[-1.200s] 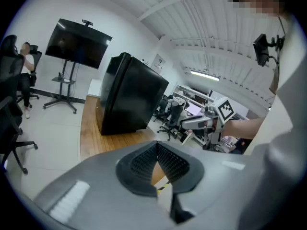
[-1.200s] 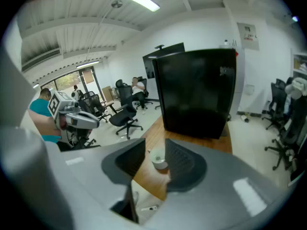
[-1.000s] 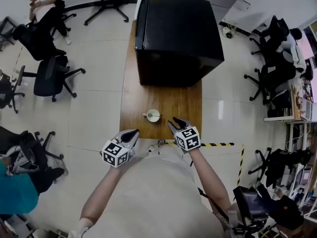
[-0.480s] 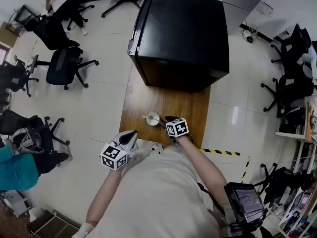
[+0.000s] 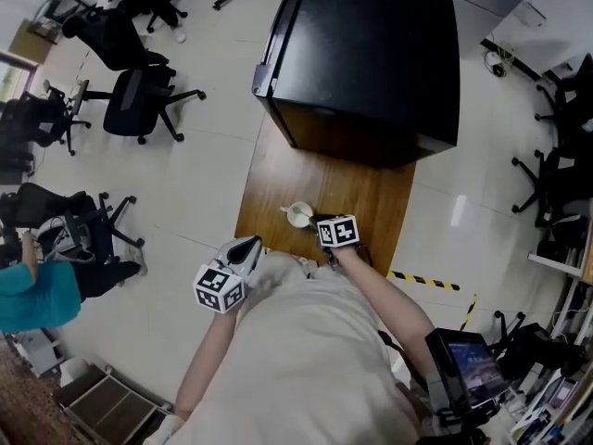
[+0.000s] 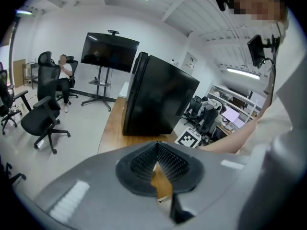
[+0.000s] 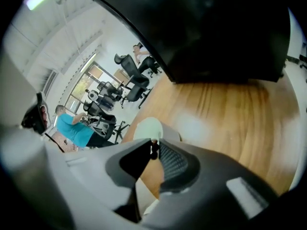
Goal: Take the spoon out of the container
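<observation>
The spoon [image 5: 285,210] is judged not yet out. In the head view its handle pokes from the pale container [image 5: 300,215] at mid-frame on the wooden table [image 5: 371,202]. The right gripper [image 5: 323,222] sits just beside the container's right, and the left gripper [image 5: 248,245] hangs back at lower left.

Left gripper view: the fingers [image 6: 175,163] meet at the tips, holding nothing.

Right gripper view: the fingers [image 7: 176,163] have just been closing and stand nearly together at the container's rim. Whether they pinch the spoon is unclear. The lift remains.
</observation>
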Tool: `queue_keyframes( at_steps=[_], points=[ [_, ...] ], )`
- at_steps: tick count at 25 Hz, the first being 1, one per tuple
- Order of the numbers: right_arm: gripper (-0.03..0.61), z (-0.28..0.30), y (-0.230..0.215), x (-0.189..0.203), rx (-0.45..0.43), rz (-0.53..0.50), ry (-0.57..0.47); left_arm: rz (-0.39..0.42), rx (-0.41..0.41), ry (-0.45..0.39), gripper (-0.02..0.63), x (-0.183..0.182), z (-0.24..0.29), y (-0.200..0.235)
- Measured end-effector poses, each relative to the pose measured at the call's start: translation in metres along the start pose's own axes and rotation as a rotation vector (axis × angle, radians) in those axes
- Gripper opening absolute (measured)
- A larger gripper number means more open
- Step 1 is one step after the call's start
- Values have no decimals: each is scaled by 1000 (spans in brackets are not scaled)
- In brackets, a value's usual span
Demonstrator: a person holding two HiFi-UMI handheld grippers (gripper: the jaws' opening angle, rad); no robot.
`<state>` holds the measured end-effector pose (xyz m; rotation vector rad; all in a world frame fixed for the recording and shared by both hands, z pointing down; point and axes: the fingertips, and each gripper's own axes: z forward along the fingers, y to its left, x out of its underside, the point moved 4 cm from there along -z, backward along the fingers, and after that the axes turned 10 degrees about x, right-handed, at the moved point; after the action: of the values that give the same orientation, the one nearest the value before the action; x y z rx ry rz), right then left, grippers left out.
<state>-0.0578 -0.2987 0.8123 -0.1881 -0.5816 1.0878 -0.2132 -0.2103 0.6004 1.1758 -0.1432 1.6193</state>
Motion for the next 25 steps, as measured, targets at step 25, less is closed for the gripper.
queue_keyframes(
  at_steps=[25],
  points=[
    [49, -83, -77, 15, 110, 423, -324, 161, 258, 143, -2, -36, 58, 21]
  ],
)
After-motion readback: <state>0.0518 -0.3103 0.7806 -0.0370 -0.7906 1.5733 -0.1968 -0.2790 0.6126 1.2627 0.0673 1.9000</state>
